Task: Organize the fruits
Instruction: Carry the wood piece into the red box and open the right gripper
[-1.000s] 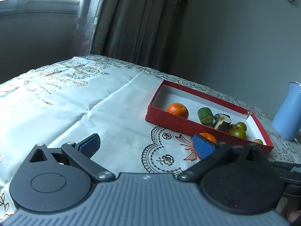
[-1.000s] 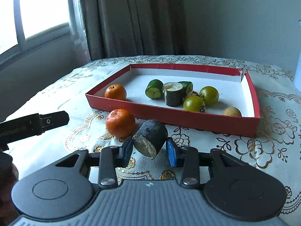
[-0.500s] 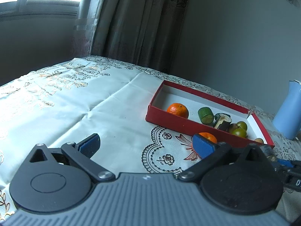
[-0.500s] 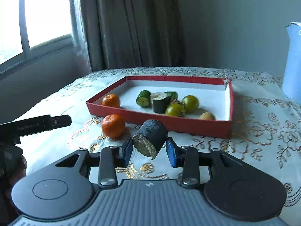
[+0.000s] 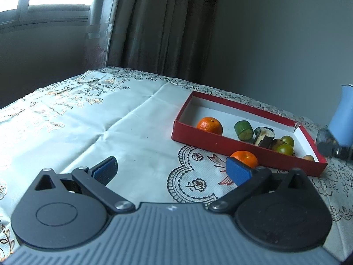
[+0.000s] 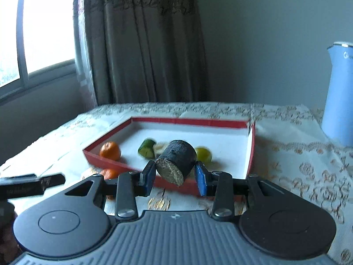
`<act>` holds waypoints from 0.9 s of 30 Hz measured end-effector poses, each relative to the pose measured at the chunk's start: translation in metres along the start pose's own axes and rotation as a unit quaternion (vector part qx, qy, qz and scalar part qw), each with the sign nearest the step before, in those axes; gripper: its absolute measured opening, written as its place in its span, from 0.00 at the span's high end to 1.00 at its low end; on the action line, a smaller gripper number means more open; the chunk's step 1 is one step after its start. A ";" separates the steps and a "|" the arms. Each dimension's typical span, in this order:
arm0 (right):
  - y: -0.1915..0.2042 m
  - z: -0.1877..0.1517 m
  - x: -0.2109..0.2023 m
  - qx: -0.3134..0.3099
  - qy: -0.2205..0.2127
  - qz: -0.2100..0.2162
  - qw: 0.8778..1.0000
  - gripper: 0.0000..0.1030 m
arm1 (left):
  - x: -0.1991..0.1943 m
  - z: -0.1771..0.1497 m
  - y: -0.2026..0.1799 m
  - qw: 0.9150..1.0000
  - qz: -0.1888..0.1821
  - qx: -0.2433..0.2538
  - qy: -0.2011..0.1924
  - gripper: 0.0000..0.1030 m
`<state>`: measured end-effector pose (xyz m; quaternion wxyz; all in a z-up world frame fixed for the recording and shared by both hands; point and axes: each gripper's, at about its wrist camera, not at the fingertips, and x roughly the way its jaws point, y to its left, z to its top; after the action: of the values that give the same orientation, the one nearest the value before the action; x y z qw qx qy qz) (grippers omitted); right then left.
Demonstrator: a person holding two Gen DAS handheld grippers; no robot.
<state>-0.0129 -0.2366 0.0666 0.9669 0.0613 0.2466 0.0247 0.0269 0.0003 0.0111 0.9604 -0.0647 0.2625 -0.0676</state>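
My right gripper (image 6: 175, 174) is shut on a dark cut fruit chunk (image 6: 176, 160), held in the air in front of the red box (image 6: 169, 121). Inside the box lie an orange (image 5: 209, 125), a green chunk (image 5: 243, 130), a pale-cut dark chunk (image 5: 264, 136), green round fruits (image 5: 285, 148) and a small tan fruit (image 5: 308, 158). A second orange (image 5: 243, 158) rests on the cloth just outside the box's near wall. My left gripper (image 5: 172, 171) hangs open over the cloth, its right pad beside that orange. The right gripper with its chunk (image 5: 326, 143) shows blurred at the far right.
A blue jug (image 6: 339, 92) stands right of the box on the embroidered tablecloth (image 5: 99, 119). Curtains (image 6: 143, 39) and a window (image 6: 44, 26) are behind the table. The left gripper's finger (image 6: 33, 184) shows at the left of the right wrist view.
My right gripper has lifted and moved away from the box's near wall with the dark chunk held; the box looks farther and lower. The left gripper stayed put.
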 end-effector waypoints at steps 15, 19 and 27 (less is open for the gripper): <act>-0.031 0.031 0.054 0.000 -0.006 -0.032 0.999 0.63 | 0.000 -0.001 -0.001 1.000 0.005 0.005 0.004 0.00; -0.037 0.037 0.074 0.006 0.006 -0.048 0.999 0.63 | 0.001 -0.001 -0.002 1.000 0.006 0.008 0.005 0.00; -0.057 0.027 0.100 0.029 0.058 -0.084 0.994 0.63 | 0.003 -0.001 -0.002 1.000 0.006 0.010 0.012 0.00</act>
<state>0.0891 -0.2880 0.0350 0.9474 0.0669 0.3071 -0.0608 0.0290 -0.0021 0.0089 0.9582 -0.0527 0.2734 -0.0656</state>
